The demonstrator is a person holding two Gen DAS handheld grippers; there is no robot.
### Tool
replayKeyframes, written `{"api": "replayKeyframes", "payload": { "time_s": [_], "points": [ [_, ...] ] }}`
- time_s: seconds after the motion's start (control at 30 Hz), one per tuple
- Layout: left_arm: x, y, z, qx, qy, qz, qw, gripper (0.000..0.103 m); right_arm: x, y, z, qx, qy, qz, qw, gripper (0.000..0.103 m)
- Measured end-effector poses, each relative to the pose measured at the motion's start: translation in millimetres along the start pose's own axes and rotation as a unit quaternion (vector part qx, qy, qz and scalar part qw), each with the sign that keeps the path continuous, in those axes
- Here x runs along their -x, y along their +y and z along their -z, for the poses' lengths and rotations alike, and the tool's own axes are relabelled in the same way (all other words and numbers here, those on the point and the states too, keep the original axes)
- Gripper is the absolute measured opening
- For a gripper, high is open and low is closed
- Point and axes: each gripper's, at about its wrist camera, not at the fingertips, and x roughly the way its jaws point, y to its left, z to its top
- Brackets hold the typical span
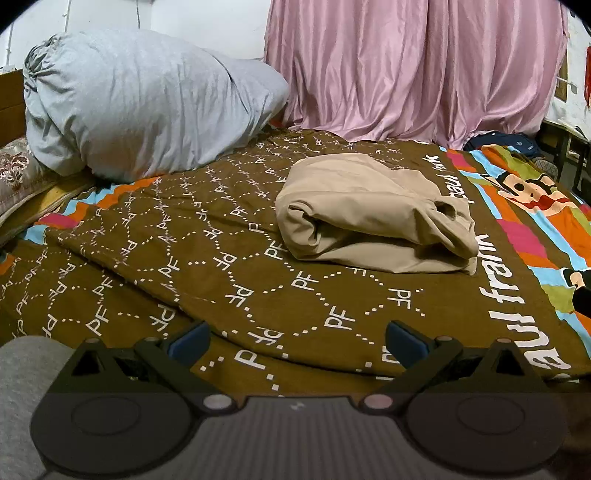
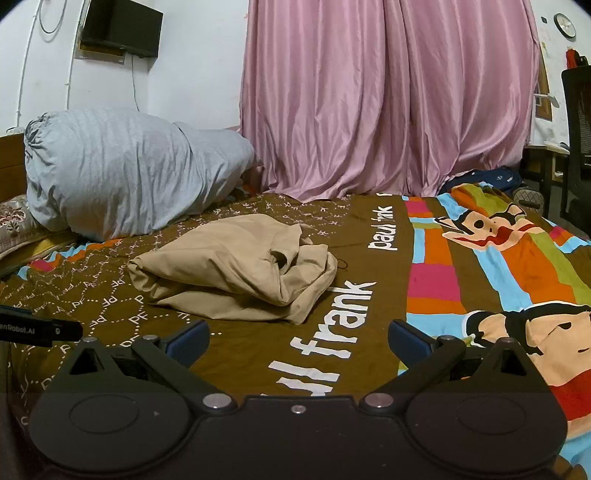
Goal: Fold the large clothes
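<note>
We hold both tools low over the near edge of the bed, each with its blue-padded fingers spread wide and nothing between them: the left gripper (image 1: pixel 297 338) hangs over the brown "PF" part of the bedspread (image 1: pixel 229 258), the right gripper (image 2: pixel 298 338) over the white "frank" lettering. The beige garment (image 1: pixel 373 214) lies folded into a thick bundle in the middle of the bed, well apart from both sets of fingers, with a rolled fold on its left and looser, rumpled layers on its right, where a small dark opening shows. In the right wrist view the same bundle (image 2: pixel 236 266) sits ahead and to our left, just beside the lettering. Between us and the bundle we see only bedspread, creased into a low ridge on the left. Behind it, a big grey-blue bedding bundle (image 1: pixel 140 103) rests at the head of the bed on a patterned pillow (image 1: pixel 18 173), and pink curtains (image 2: pixel 388 99) hang down to the far edge. A dark screen (image 2: pixel 122 27) is mounted on the white wall, a clock (image 2: pixel 567 25) higher to the right, and a black chair (image 2: pixel 576 147) stands past the bed's right side.
</note>
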Motion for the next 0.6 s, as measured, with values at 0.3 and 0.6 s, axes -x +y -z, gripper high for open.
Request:
{"api": "replayKeyframes", "payload": {
  "time_s": [0.3,0.6],
  "points": [
    [-1.4,0.8,-0.1,-0.007,0.001,0.001,1.0,0.102,-0.6,0.2,1.4,-0.003,0.001,0.001,1.0,0.102],
    [-2.1,0.6,0.3,-0.009,0.0,0.001,1.0,0.102,-1.0,-0.3,2.4,-0.004,0.001,0.002,1.0,0.102]
  ]
}}
